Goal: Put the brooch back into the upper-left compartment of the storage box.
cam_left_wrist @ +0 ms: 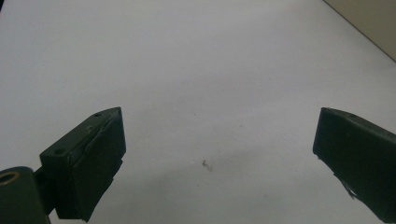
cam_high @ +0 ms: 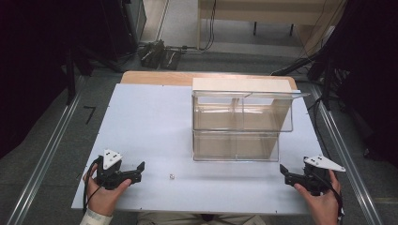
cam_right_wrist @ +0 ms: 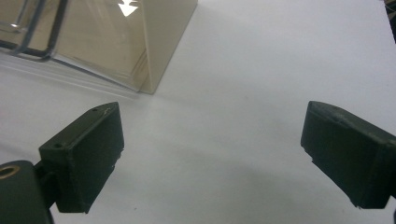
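Both grippers are held low over the white tabletop, on the person's side of the clear plastic two-tier bin. Left gripper is seen well to the near left of the bin, gripped by a hand, with its jaws spread wide and nothing between them; in the left gripper view the gripper has only bare tabletop between its two black jaws. Right gripper is seen just off the bin's near right corner, held by the other hand; its jaws are likewise released and empty, and in the right gripper view the bin's cream end wall is shown ahead and to the left. A tiny white object, too small to identify, is found on the tabletop near the bin's front left corner, between the two grippers and closer to the left one, untouched by either.
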`<state>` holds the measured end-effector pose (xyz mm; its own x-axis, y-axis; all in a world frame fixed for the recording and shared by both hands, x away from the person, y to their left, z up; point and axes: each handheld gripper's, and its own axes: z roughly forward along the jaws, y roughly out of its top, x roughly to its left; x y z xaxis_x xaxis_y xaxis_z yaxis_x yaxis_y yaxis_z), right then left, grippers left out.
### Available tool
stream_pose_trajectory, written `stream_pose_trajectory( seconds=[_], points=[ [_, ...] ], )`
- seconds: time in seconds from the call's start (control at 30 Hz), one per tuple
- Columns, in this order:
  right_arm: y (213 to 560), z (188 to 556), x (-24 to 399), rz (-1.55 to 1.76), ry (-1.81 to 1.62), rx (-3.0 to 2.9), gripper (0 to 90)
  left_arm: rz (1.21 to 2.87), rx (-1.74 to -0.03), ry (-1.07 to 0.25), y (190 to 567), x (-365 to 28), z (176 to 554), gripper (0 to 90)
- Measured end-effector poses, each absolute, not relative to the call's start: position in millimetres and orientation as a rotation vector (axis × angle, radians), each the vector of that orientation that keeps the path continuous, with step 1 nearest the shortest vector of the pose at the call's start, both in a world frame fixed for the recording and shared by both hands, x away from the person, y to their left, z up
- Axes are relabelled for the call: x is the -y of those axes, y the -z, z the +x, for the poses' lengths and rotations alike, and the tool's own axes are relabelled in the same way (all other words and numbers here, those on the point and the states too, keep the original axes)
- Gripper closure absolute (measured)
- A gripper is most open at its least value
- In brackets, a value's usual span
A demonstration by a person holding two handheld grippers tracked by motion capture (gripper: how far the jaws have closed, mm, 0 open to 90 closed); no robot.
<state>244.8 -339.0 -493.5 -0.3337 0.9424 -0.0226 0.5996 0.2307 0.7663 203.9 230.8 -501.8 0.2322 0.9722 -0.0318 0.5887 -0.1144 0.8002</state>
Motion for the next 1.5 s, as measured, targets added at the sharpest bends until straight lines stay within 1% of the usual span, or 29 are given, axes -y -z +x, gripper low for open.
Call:
stream_pose_trajectory(
  seconds=[0.73, 1.5],
  points=[
    [492, 244, 335, 1.406, -0.925, -2.022, 4.5, 1.84, -1.402, -0.679, 504, -220, 204, 4.0],
    [493, 244, 333, 1.407, -0.912, -2.03, 4.5, 1.879, -1.347, -0.638, 506, -202, 208, 4.8]
  ],
)
